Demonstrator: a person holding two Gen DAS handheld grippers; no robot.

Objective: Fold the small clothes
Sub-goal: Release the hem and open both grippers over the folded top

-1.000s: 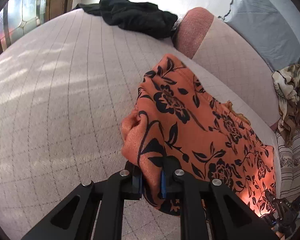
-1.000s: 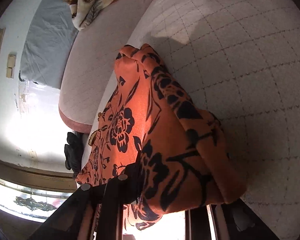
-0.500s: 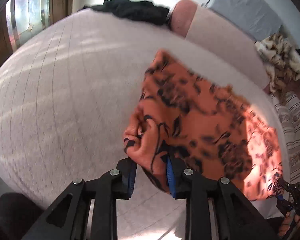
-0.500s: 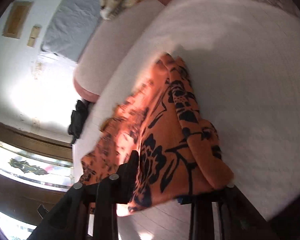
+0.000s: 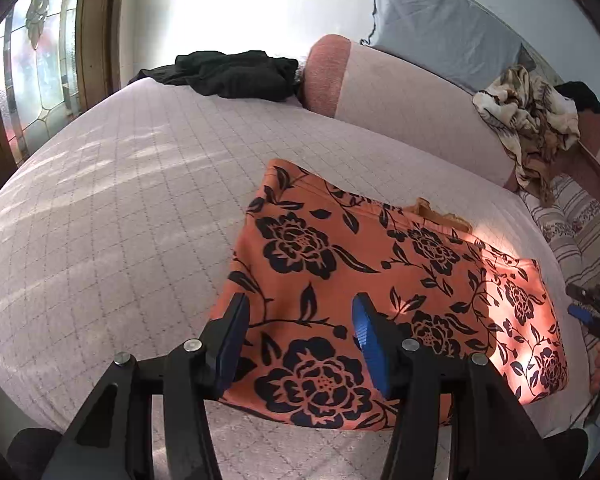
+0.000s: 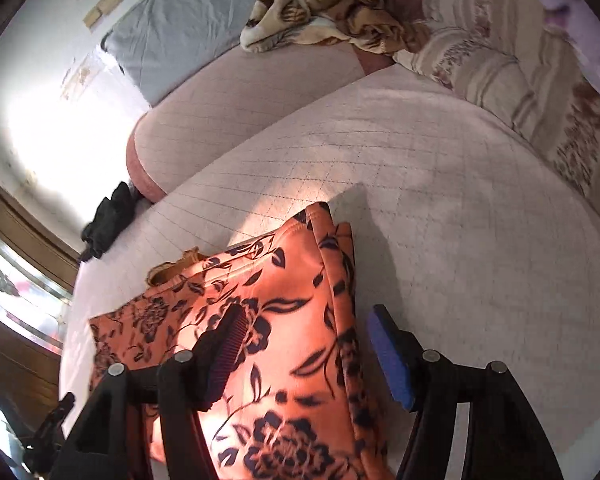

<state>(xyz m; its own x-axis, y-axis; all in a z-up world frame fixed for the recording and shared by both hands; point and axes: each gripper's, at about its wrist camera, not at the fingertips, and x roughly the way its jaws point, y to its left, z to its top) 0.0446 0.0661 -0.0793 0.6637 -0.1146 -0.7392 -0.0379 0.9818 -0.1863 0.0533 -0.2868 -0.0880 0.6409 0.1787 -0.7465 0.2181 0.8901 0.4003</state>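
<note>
An orange garment with black flowers (image 5: 380, 288) lies folded flat on the pale quilted bed (image 5: 120, 208). My left gripper (image 5: 300, 334) is open just above its near left edge and holds nothing. In the right wrist view the same garment (image 6: 260, 340) lies folded, and my right gripper (image 6: 304, 354) is open over its right edge, empty. The right gripper also shows at the far right of the left wrist view (image 5: 592, 312).
A black garment (image 5: 236, 72) lies at the far end of the bed. A pink bolster (image 5: 400, 92), a grey pillow (image 5: 440, 24) and a brown patterned blanket (image 5: 528, 116) lie along the back. Striped cushions (image 6: 520, 72) flank the right side. A stained-glass window (image 5: 32, 60) is at left.
Both grippers have let go of the orange garment and opened. The garment, held bunched and lifted before, now lies flat and folded on the bed.
</note>
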